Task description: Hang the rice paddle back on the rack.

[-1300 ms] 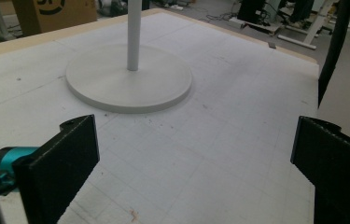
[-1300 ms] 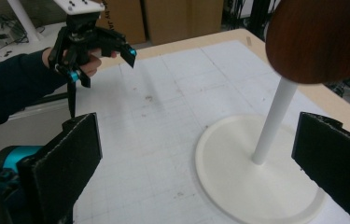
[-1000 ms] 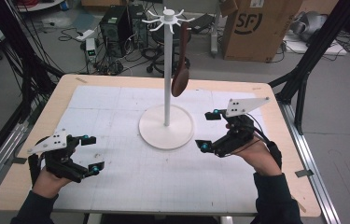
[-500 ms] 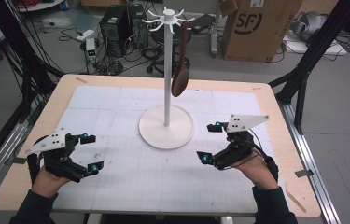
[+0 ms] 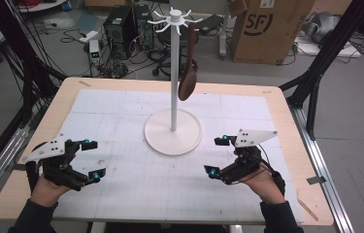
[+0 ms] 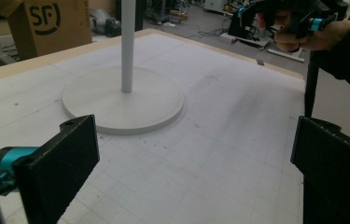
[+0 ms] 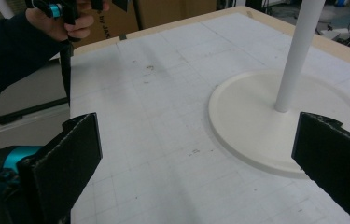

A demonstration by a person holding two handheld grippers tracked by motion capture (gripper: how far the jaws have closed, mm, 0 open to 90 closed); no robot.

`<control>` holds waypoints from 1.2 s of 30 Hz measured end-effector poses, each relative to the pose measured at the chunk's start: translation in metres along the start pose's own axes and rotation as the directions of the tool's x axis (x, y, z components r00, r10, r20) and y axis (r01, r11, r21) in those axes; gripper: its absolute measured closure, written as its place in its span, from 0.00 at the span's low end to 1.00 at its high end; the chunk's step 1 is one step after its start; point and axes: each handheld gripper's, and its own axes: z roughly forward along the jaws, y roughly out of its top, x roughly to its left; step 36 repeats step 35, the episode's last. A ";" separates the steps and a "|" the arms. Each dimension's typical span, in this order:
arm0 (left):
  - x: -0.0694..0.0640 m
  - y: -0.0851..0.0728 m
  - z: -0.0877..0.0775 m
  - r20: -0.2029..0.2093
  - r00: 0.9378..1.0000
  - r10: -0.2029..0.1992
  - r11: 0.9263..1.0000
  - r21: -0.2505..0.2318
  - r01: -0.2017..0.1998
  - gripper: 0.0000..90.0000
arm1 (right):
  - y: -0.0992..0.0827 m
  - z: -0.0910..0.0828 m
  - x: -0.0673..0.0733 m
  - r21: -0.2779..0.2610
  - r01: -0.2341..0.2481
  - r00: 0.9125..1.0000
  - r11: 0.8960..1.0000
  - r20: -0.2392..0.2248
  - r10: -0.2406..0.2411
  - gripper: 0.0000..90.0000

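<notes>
Brown spoon (image 5: pixel 188 77) hanging on stand (image 5: pixel 173 132); its hook attachment indistinct.

The letters "SF" stand in dark print on the side of a brown cardboard box (image 5: pixel 262 30) on the floor behind the worktop (image 5: pixel 286 121).

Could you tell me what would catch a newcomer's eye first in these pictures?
Most likely the tall white stand at the middle of the table, its round base on the white gridded mat, with a brown spoon hanging bowl-down from one of its top hooks. Next come the two hand-held grippers near the front edge: the left gripper and the right gripper, both with jaws wide open and nothing between them.
</notes>
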 end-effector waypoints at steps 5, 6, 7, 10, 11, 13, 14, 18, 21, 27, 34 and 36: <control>0.000 -0.001 0.001 0.007 1.000 0.005 1.000 0.005 -0.005 0.02 | -0.011 0.003 0.001 0.024 -0.011 1.000 1.000 0.006 0.010 0.00; 0.000 -0.001 0.001 0.008 1.000 0.006 1.000 0.006 -0.006 0.02 | -0.012 0.003 0.002 0.027 -0.002 1.000 1.000 0.012 0.002 0.00; 0.000 -0.001 0.001 0.006 1.000 0.003 1.000 0.005 -0.003 0.02 | -0.012 0.003 0.002 0.031 -0.001 1.000 1.000 0.013 0.001 0.00; 0.001 -0.002 0.001 0.005 1.000 0.003 1.000 0.007 -0.003 0.02 | -0.013 0.001 0.004 0.023 0.006 1.000 1.000 0.015 -0.006 0.00; 0.001 -0.002 0.001 0.005 1.000 0.003 1.000 0.009 -0.003 0.02 | -0.012 0.000 0.005 0.020 0.005 1.000 1.000 0.018 -0.005 0.00; 0.000 -0.002 0.001 0.007 1.000 0.003 1.000 0.010 -0.003 0.02 | -0.013 -0.001 0.006 0.020 0.009 1.000 1.000 0.028 -0.010 0.00; 0.000 -0.002 0.001 0.008 1.000 0.004 1.000 0.010 -0.005 0.02 | -0.013 -0.001 0.006 0.019 0.010 0.999 1.000 0.033 -0.010 0.00; 0.000 -0.002 0.002 0.011 1.000 0.001 1.000 0.010 -0.001 0.02 | -0.013 -0.003 0.011 0.020 0.017 0.999 1.000 0.045 -0.018 0.00; -0.001 -0.003 0.003 0.013 1.000 0.001 1.000 0.013 -0.001 0.02 | -0.013 -0.004 0.014 0.021 0.020 0.998 1.000 0.054 -0.022 0.00; -0.001 -0.003 0.004 0.015 1.000 0.002 1.000 0.016 -0.003 0.02 | -0.019 -0.004 0.016 0.007 0.006 0.998 1.000 0.055 -0.006 0.00; -0.001 -0.003 0.004 0.017 1.000 0.004 1.000 0.018 -0.004 0.02 | -0.024 -0.005 0.013 0.011 -0.008 0.998 1.000 0.066 0.008 0.00; -0.001 -0.003 0.004 0.016 1.000 0.005 1.000 0.021 -0.005 0.02 | -0.024 -0.004 0.013 0.012 -0.008 0.998 1.000 0.068 0.007 0.00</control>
